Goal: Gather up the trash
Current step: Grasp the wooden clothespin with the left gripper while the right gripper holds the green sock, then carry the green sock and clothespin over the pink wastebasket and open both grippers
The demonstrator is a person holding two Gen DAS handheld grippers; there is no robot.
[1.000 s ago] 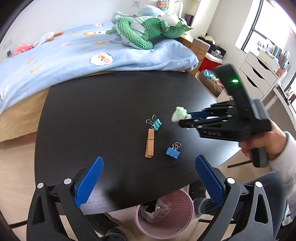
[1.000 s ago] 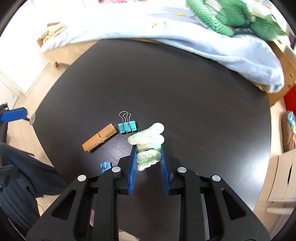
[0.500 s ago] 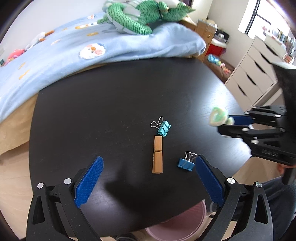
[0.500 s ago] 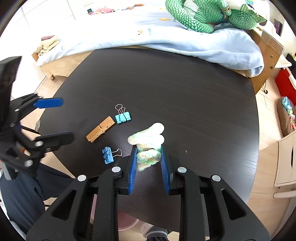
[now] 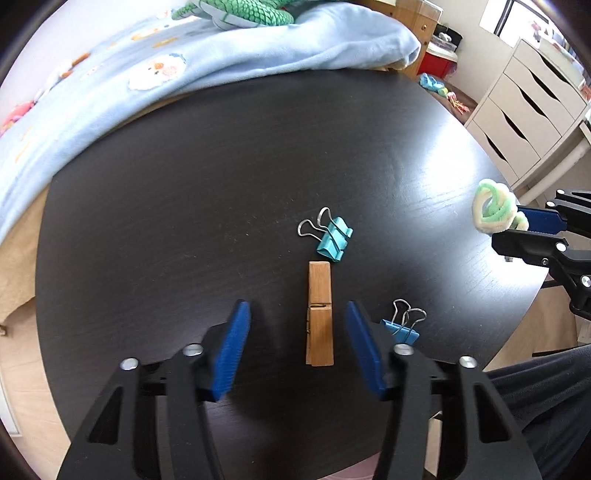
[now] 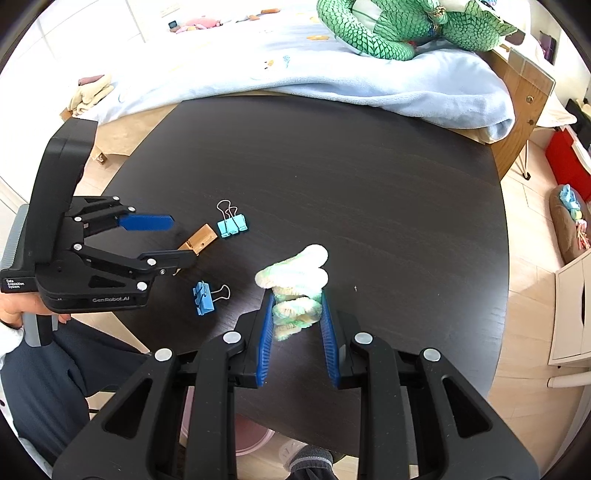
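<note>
A round dark table stands against a bed whose blue blanket hangs over the table's far edge. A green plush lies on the blanket. White drawers stand past the table's right edge in the left view, on a pale wood floor. A pink bin shows under the near edge.

Toward the near edge lie a wooden peg, a teal clip just past its far end, and a blue clip beside its near end on the right.

The left gripper points down at the table with the peg between its blue pads; the jaws are closing, and the pads stand clear of the peg on both sides. The blue clip lies just outside the right pad, close to it.

The right gripper is clamped on a fuzzy green-and-white coil, held above the table nearer its near right edge. A hand grips the left tool's handle by the table's near left edge; dark trousers show below it.
</note>
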